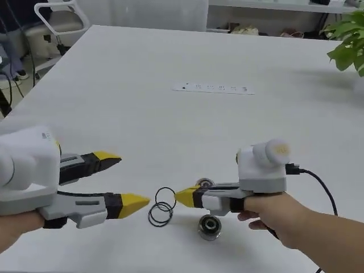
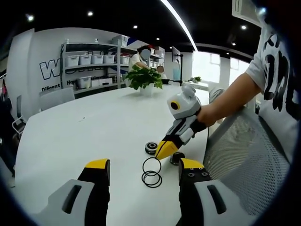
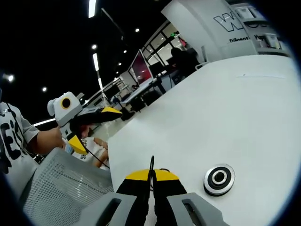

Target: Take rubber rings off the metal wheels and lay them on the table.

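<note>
Two black rubber rings (image 1: 150,216) lie overlapped on the white table (image 1: 170,125) between the grippers. My right gripper (image 1: 183,197) is shut on the edge of a third ring (image 1: 165,188); that ring (image 3: 152,162) rises as a thin black line from between the shut jaws. One metal wheel (image 1: 209,226) sits in front of the right gripper, and another wheel (image 1: 203,183) peeks out behind it. My left gripper (image 1: 122,179) hovers open just left of the rings (image 2: 152,173), nothing between its jaws. A wheel (image 3: 219,179) lies right of the right gripper's jaws.
A flush white socket strip (image 1: 213,88) is set into the table's middle. Plant leaves (image 1: 347,40) hang over the far right corner. A white chair (image 1: 57,20) stands beyond the far left edge. A black cable (image 1: 318,182) trails from the right gripper.
</note>
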A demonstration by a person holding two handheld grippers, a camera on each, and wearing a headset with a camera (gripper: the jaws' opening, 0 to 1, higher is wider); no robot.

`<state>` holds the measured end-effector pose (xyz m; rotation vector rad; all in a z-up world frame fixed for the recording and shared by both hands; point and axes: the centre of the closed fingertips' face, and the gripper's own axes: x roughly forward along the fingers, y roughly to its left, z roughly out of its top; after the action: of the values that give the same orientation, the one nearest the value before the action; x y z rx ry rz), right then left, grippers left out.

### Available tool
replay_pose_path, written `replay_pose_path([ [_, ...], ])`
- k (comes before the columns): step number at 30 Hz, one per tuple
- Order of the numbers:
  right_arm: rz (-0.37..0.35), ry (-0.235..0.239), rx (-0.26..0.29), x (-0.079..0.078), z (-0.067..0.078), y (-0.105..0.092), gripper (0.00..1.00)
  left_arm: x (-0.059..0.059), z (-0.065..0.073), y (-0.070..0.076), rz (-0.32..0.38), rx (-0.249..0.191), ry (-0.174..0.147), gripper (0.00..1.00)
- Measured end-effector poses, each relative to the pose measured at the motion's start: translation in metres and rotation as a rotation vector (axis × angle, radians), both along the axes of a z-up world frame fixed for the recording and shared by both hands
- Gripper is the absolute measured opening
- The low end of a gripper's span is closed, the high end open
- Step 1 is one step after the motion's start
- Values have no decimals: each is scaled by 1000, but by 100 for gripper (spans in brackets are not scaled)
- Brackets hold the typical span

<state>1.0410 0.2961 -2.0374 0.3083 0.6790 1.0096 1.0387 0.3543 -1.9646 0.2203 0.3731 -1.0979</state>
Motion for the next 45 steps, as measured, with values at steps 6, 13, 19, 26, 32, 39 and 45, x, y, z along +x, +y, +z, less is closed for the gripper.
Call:
replay_pose_path([
  [6, 12, 12, -20, -2, -10, 5, 0, 2, 1, 7, 26, -2, -5, 56],
  [13, 0, 8, -56, 1, -18, 2, 0, 1, -3, 9, 32, 11, -4, 56],
  [19, -22, -2, -76, 6, -22, -2, 0, -1, -6, 7, 23, 24, -2, 56],
  [26, -13, -29, -112, 6, -25, -1, 8, -2, -8, 6, 16, 38, -4, 56],
  [32, -1, -53, -129, 6, -24, -1, 16, -2, -10, 7, 12, 51, -2, 56],
  [39, 17, -83, -119, 5, -14, 0, 23, -1, -9, 5, 5, 56, -5, 55],
  [45, 34, -127, -133, 4, -4, -6, 26, 1, -9, 1, -12, 68, -5, 55],
])
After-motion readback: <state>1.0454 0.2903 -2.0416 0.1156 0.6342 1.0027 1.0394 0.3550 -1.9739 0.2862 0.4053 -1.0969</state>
